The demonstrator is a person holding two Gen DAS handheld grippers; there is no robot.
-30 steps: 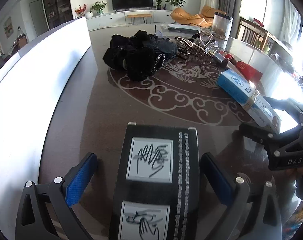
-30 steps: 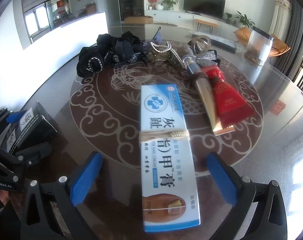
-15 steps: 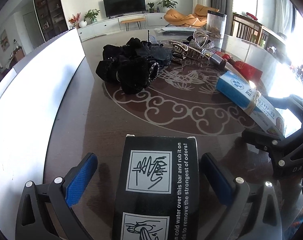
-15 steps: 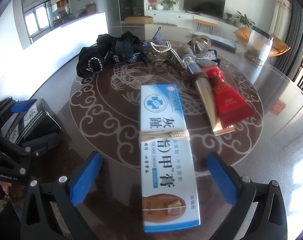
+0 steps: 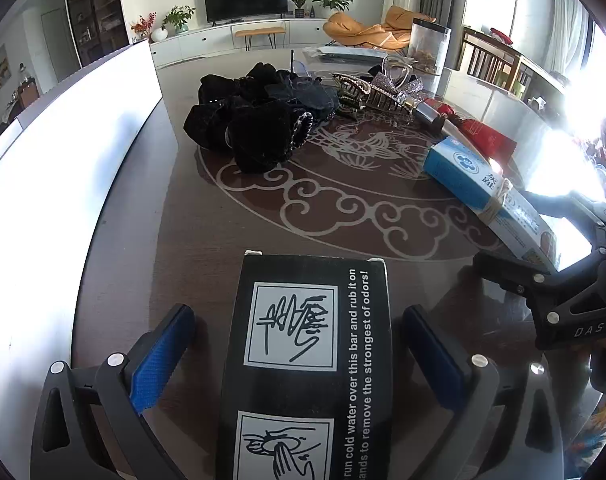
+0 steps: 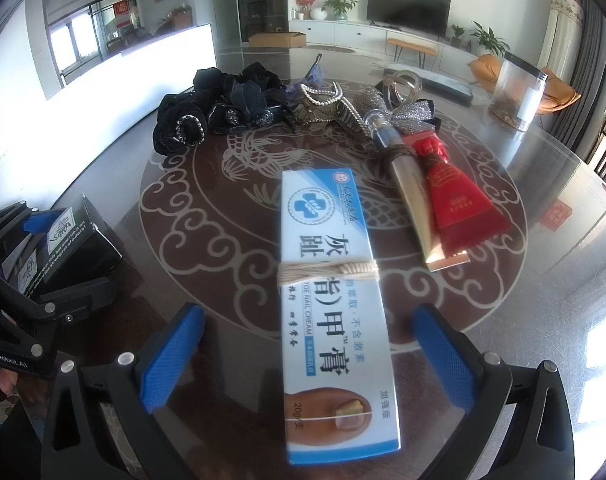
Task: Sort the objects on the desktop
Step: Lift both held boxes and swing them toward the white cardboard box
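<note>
A black box [image 5: 311, 360] with hand-washing pictures lies between the blue pads of my left gripper [image 5: 299, 356], which is open around it, pads apart from its sides. It also shows in the right wrist view [image 6: 67, 248]. A blue and white toe nail cream box [image 6: 335, 292], bound with string, lies between the pads of my right gripper [image 6: 309, 356], which is open around it. The cream box shows in the left wrist view [image 5: 483, 188] too.
Black hair scrunchies [image 5: 255, 128] lie in a heap at the table's far side, with hair clips and a silver bow [image 6: 403, 112]. A gold tube [image 6: 411, 196] and a red tube [image 6: 455, 196] lie right of the cream box. A clear jar [image 6: 519, 92] stands far right. A white panel [image 5: 63, 180] runs along the left.
My left gripper has turned a little to the right around the black box. The right gripper and the cream box have not moved.
</note>
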